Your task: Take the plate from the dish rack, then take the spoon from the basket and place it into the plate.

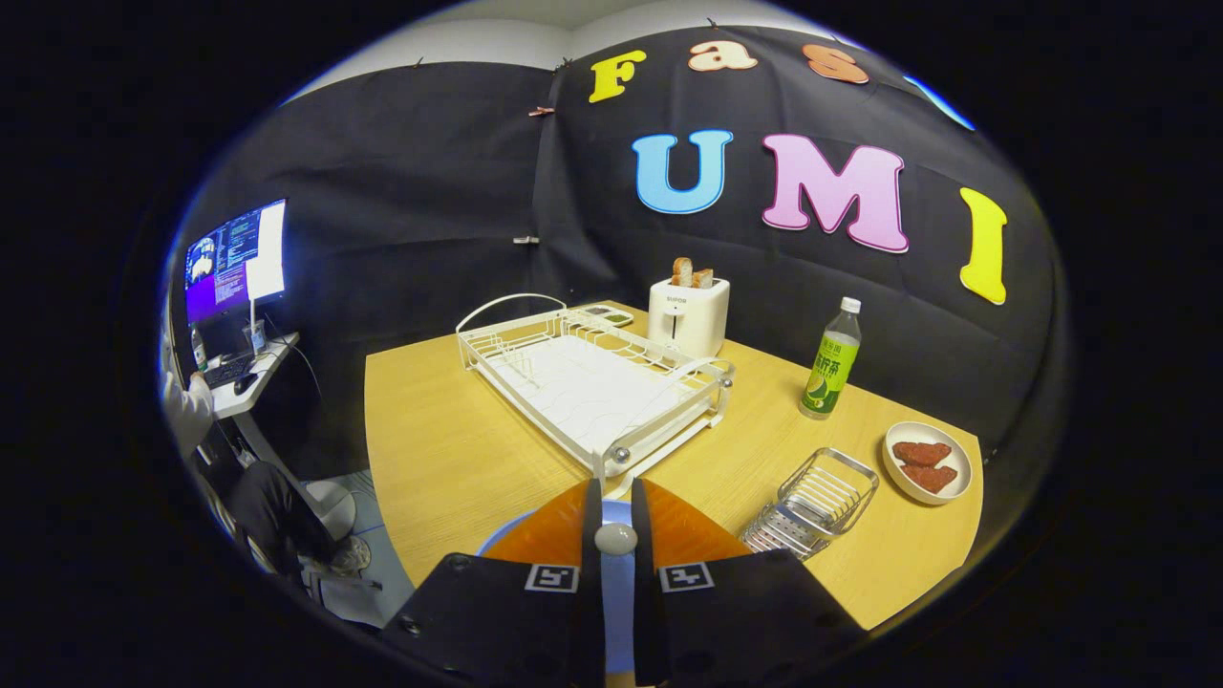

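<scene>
The gripper [612, 502] has its two fingers drawn close together, with only a narrow gap between them, and in that gap sits the pale rounded end of the spoon [615, 538], pinched from both sides. Directly under the fingers lies the plate [504, 537], a blue round dish whose rim curves out at about 9 o'clock from the fingertips; it rests flat on the wooden table [449, 449] (most of the plate is hidden by the fingers).

Just beyond the fingertips, at 12 o'clock, stands the white dish rack [592, 382], its near corner close to the fingers and its bed bare. Behind the rack, further along 12 o'clock, a white toaster [688, 315] holds two slices of bread. At about 3 o'clock from the fingertips sits the wire basket [812, 502], near the gripper but apart from it. Past the basket, at roughly 2 o'clock, a green-labelled bottle [831, 361] stands upright, and further right of the basket a small white dish [928, 462] carries two reddish-brown pieces.

Far off at 10 o'clock, beyond the table edge, a lit monitor [236, 256] stands on a desk, with a person's sleeve [186, 406] beside it.
</scene>
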The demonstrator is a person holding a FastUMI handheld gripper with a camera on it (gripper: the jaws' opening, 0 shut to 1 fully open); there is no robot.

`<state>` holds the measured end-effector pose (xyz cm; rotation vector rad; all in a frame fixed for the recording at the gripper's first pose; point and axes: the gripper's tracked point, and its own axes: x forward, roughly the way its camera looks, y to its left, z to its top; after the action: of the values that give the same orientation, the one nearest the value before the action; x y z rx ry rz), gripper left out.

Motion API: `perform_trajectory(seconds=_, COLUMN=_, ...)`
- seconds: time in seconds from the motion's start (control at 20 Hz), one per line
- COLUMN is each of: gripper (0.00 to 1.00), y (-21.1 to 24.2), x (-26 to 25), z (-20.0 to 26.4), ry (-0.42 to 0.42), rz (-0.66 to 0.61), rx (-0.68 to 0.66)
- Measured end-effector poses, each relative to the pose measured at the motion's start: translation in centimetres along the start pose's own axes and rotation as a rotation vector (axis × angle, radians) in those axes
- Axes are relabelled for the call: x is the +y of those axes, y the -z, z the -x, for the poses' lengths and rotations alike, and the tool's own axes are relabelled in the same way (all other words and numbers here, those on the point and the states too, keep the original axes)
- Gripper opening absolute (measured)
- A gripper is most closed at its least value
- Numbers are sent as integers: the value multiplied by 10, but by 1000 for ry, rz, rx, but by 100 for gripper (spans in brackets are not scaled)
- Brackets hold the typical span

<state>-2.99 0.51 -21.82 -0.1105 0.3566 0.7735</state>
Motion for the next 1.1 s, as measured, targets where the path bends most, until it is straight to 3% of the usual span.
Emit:
perform_trajectory(seconds=0.2, gripper=22, y=9, x=6, z=0, ry=-34, rz=-70, rx=58)
perform_trajectory(seconds=0.35, gripper=98, y=-11, x=9, z=4, ry=-55, rz=-93, rx=29)
perform_trajectory(seconds=0.6, gripper=98, y=-60, x=-4, z=24, ry=-7, rz=-114, rx=-63)
perform_trajectory(seconds=0.8, gripper=98, y=-105, x=-30, z=54, ry=86, rz=-143, rx=-147)
perform_trajectory(seconds=1.1, gripper=97, y=-164, x=-84, z=112, ry=356, rz=-133, rx=-248)
